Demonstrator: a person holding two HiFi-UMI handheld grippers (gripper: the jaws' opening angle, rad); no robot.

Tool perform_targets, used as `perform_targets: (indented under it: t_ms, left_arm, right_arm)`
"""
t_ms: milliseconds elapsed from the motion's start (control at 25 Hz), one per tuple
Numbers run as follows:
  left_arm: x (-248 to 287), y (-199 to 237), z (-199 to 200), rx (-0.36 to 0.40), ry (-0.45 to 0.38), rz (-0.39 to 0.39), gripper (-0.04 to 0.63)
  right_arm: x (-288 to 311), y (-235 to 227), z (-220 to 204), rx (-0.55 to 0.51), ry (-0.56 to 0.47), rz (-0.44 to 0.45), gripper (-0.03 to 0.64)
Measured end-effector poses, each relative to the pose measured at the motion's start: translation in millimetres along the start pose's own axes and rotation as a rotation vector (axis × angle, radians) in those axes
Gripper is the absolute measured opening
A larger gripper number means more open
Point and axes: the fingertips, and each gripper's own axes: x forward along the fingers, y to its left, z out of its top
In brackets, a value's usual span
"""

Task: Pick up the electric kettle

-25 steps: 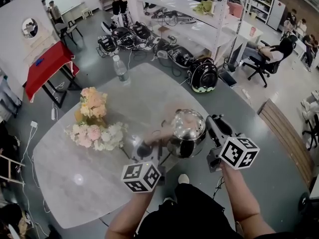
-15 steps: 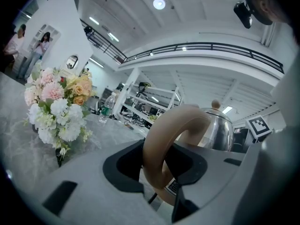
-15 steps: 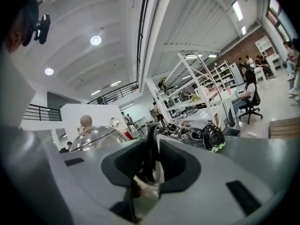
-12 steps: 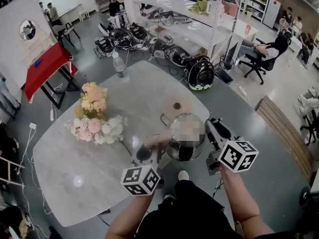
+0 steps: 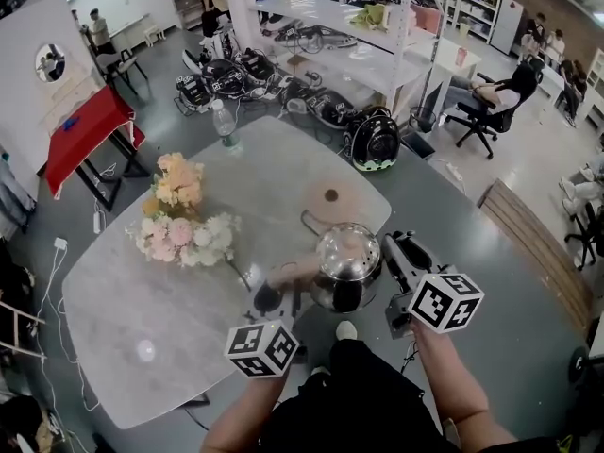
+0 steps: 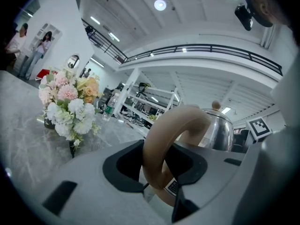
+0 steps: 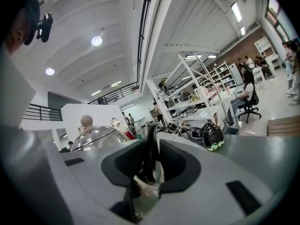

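Both claws grip the electric kettle point(image 5: 347, 264): left claw point(image 6: 157, 172) pinching its tan handle point(image 6: 161, 135), right claw point(image 7: 150, 165) clamped on a thin dark part opposite. It has come off the round base point(image 5: 330, 197), now bare on the bench point(image 5: 142, 291), and hangs just this side of it. Pickup looks achieved.

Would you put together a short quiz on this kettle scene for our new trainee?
1. True or false: the electric kettle is off its round base.
2. The jaws of the left gripper are closed on: A) a flower stem, B) the kettle's tan handle, C) a bottle cap.
3. In the head view, what clear thing stands at the far edge of the table?
Key: 1 true; 2 B; 3 a water bottle.
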Motion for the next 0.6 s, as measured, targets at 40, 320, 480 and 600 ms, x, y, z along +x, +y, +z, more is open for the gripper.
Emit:
perform_targets:
  t_ms: [40, 320, 480, 600]
  left_arm:
    - [-3.0, -0.5, -0.6, -0.002, -0.002, 0.001, 0.121]
    - [-22.3, -0.7, -4.5, 0.001, -0.008, -0.002, 0.121]
    - [-31.0, -4.9, -8.5, -0.009, -0.008, -0.002, 0.121]
    - [-34.8, -8.4, -8.1, -0.011, -0.008, -0.003, 0.121]
  right_arm:
    - [-2.9, 1.5, -1.1, -0.001, -0.001, 0.001, 0.089]
    - [-19.4, 12.2, -11.5, -0.011, -0.002, -0.003, 0.089]
    - [-28.0, 14.9, -12.9, -0.014, -0.002, -0.002, 0.089]
    - [-32.5, 16.5, -10.8, -0.016, -0.005, -0.002, 0.089]
